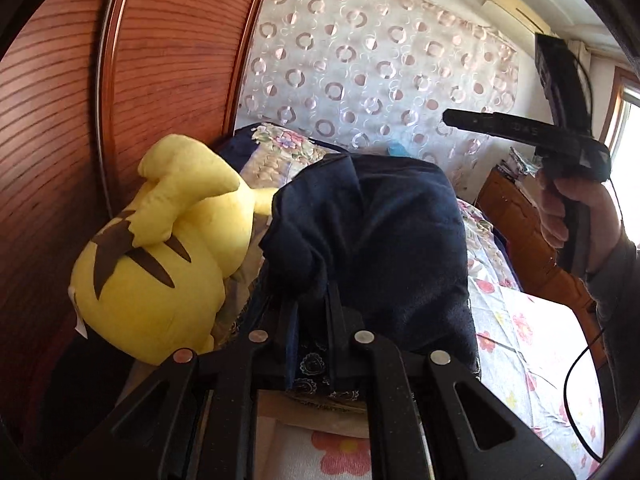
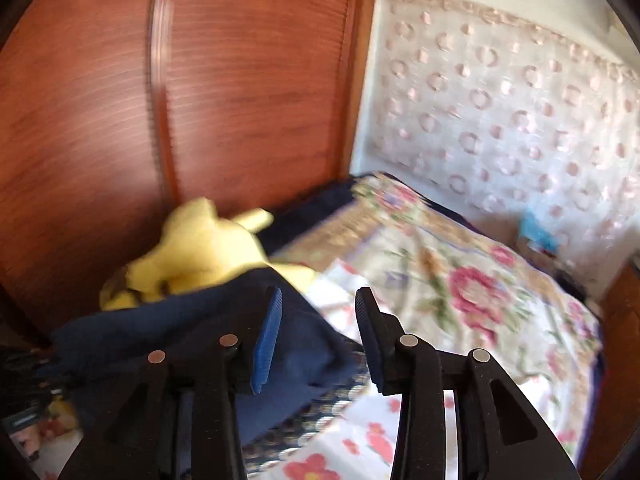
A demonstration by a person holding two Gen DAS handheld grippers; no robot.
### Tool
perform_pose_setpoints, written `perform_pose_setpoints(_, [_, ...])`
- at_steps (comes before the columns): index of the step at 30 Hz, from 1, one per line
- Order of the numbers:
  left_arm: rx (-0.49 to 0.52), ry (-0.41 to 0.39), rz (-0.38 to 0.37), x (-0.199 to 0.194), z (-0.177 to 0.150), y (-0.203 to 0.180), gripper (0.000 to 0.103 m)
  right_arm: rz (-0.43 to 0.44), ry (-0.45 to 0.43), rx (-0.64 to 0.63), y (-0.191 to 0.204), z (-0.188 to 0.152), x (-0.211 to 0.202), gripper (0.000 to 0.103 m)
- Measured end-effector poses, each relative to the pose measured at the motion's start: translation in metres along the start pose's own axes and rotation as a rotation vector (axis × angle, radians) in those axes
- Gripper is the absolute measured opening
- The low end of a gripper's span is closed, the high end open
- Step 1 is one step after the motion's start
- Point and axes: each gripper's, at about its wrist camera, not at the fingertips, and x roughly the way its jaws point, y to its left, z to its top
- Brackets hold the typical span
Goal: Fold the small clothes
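Left gripper [image 1: 310, 300] is clamped on a bunch of the navy garment [image 1: 372, 240], jaws nearly shut with cloth pinched between them; the garment hangs off it in a lump above the floral bedspread [image 1: 516, 344], just beside the yellow plush toy [image 1: 160, 264]. Right gripper [image 2: 318, 340] stands parted and holds nothing; the navy cloth lies to the left of its blue pads [image 2: 266, 344], not between them. In the left wrist view the right gripper sits high and well off to the right in the person's hand [image 1: 576, 216], clear of the garment

Judged step: regrasp, right side needs a second corner or hem. To do it well: left holds steady and lifts enough for the cloth to hang free, so an edge shows. Right comes in low with jaws open, takes one layer at an edge, not the bunched middle. Then both pull apart to flatten before laying it on the bed, away from the plush. Right wrist view is blurred, so exact edge position cannot be told
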Motion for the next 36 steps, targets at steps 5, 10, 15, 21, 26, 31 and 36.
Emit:
perform_pose_setpoints(5, [0.016, -0.058, 0.02, -0.016, 0.006, -0.004, 0.04, 0.182, 0.028, -0.049, 0.036, -0.017, 0.018, 0.039])
perform_pose_setpoints(10, [0.069, -0.092, 0.046, -0.029, 0.009, -0.008, 0.079, 0.149, 0.137, 0.002, 0.032, -0.06, 0.077, 0.039])
perform_pose_setpoints(15, [0.111, -0.086, 0.085, -0.035, 0.007, -0.015, 0.08, 0.131, 0.079, 0.057, 0.033, -0.056, 0.089, 0.039])
perform_pose_setpoints(21, [0.164, -0.083, 0.076, -0.047, -0.003, -0.038, 0.08, 0.074, 0.022, 0.133, 0.051, -0.094, -0.004, 0.042])
perform_pose_setpoints(26, [0.217, -0.082, 0.017, -0.06, -0.016, -0.071, 0.08, -0.009, 0.004, 0.174, 0.062, -0.141, -0.083, 0.059])
perform_pose_setpoints(31, [0.282, -0.076, -0.041, -0.07, -0.034, -0.109, 0.08, -0.096, -0.026, 0.223, 0.081, -0.188, -0.164, 0.074])
perform_pose_setpoints(36, [0.33, -0.064, -0.082, -0.078, -0.052, -0.141, 0.08, -0.169, -0.06, 0.263, 0.104, -0.218, -0.227, 0.075])
